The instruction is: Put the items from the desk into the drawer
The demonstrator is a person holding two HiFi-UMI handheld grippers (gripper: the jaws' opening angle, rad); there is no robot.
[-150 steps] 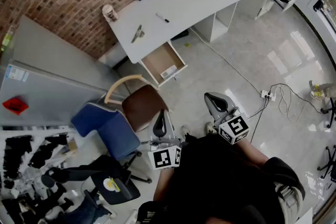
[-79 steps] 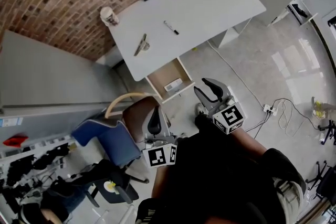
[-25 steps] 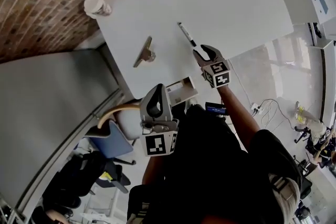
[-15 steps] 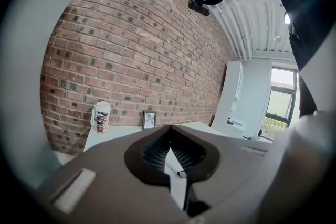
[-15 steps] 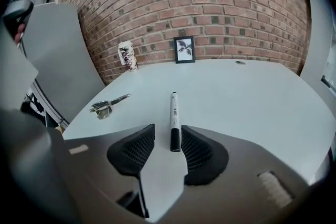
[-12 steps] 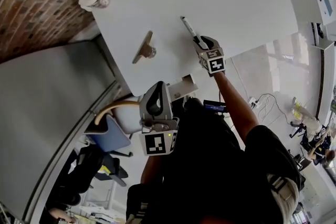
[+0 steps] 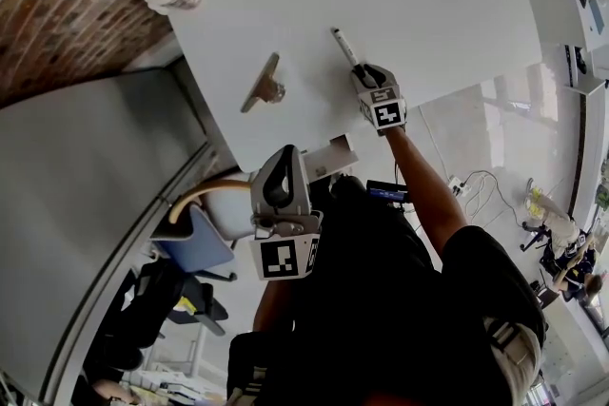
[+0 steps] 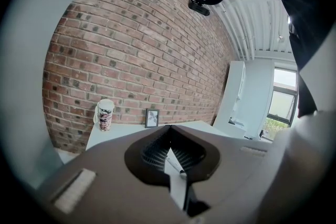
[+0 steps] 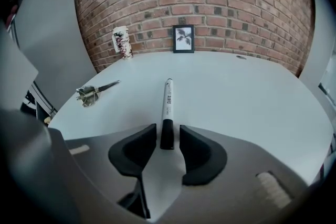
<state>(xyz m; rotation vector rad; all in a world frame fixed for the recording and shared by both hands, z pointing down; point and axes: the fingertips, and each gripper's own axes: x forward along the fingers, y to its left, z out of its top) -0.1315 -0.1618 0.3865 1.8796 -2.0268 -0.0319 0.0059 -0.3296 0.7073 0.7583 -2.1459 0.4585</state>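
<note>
Right tongs (image 9: 168,136) down at worktop (image 9: 252,92), spread either side of black cap end of marker (image 9: 167,99). Tongs have just been closing; I see thin gaps both sides, no pinch yet. Marker lies flat mid-worktop, pointing far toward picture frame (image 9: 183,38). Left tongs (image 8: 170,128) pressed together, nothing between, held off worktop on near side, beside open drawer (image 7: 331,159). Metal tool (image 9: 92,93) left of marker, well apart. Paper cup (image 9: 122,42) far left.

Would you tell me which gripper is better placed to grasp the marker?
Right. The right gripper straddles the black end of the marker on the desk, its jaws having just been closing, not yet pressing it. The left gripper is shut, held back by the person's body.
</note>
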